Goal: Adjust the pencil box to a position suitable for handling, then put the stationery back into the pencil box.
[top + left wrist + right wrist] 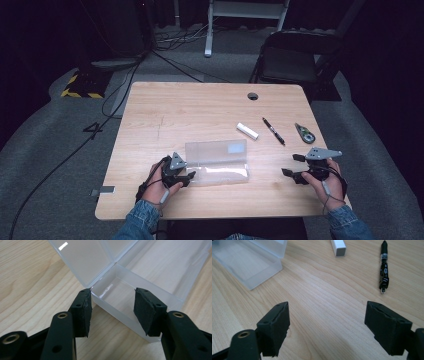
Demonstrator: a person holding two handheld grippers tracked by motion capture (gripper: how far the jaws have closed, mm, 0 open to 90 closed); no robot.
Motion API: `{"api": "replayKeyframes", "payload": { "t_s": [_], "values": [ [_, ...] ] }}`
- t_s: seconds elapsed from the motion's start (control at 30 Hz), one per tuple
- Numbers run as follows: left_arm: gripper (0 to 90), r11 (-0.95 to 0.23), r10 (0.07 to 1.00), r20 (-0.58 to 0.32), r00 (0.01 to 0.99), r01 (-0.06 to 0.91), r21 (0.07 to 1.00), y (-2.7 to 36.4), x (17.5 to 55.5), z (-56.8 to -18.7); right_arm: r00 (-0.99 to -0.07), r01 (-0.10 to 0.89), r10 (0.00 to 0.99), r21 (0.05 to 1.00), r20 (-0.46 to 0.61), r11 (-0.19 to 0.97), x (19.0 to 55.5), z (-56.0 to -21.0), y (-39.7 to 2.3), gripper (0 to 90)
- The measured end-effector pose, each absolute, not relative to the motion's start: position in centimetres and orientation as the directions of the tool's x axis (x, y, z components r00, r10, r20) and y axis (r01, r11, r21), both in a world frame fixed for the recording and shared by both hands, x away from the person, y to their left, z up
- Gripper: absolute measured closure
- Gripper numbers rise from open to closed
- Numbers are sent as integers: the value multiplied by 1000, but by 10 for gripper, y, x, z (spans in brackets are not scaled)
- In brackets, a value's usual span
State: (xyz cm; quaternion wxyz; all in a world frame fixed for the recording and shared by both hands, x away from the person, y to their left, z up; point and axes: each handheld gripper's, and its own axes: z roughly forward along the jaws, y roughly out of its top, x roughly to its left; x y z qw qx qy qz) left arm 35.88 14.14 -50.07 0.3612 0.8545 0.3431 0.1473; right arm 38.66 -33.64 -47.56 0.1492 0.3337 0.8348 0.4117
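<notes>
A: So where does the clear plastic box point(218, 162) sit?

B: Near the front middle of the desk point(165, 110), lid swung up and standing behind the tray. The left tool point(186, 176) is at its left end.

A: Is that tool gripping it?

B: In the left gripper view the left tool point(112, 311) has its jaws set across the near corner of the box point(140, 282). One pad sits outside at the hinge corner, the other stands over the end wall, inside the tray. The gap between them is as narrow as this tool gets, and the pads look pressed to the box end, so I read it as clamped on the box.

A: And the other hand?

B: The right tool point(294, 166) is held well apart from the box, over bare desk at the right. In the right gripper view its jaws point(327, 327) stand wide with only wood between them; it holds nothing.

A: What else lies on the desk?

B: A white eraser point(247, 131) behind the box's right end, a black pen point(273, 131) just right of that, and a small dark green tool-like item point(304, 133) farther right. From the right gripper view the eraser point(338, 247) and pen point(384, 266) lie ahead, and the box point(247, 262) is off to the upper left.
</notes>
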Motion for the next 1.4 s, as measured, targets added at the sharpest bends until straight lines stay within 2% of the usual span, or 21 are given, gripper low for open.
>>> {"api": "replayKeyframes", "payload": {
  "t_s": [0.53, 0.57, 0.63, 0.73, 0.9, 1.23, 1.4],
  "values": [
    [488, -562, 609, 21, 793, 413, 716, 116, 344, -500, -723, 443, 691, 788, 32, 427, 388, -475, -341, 214],
    [479, -565, 614, 30, 789, 412, 715, 116, 344, -500, -724, 442, 689, 789, 31, 428, 388, -475, -341, 213],
    [360, -560, 633, 37, 773, 425, 711, 116, 343, -499, -722, 441, 692, 792, 33, 423, 389, -474, -341, 211],
    [305, -510, 651, 6, 759, 431, 745, 120, 343, -494, -720, 440, 693, 794, 33, 420, 389, -474, -342, 209],
    [306, -452, 666, -21, 746, 426, 784, 130, 342, -486, -713, 442, 700, 800, 39, 406, 391, -471, -344, 200],
    [291, -448, 725, -7, 689, 479, 755, 151, 335, -484, -683, 443, 728, 823, 54, 355, 400, -460, -347, 159],
    [289, -427, 741, -15, 671, 489, 761, 160, 330, -483, -656, 442, 753, 834, 48, 331, 406, -454, -347, 230]
  ]
}}
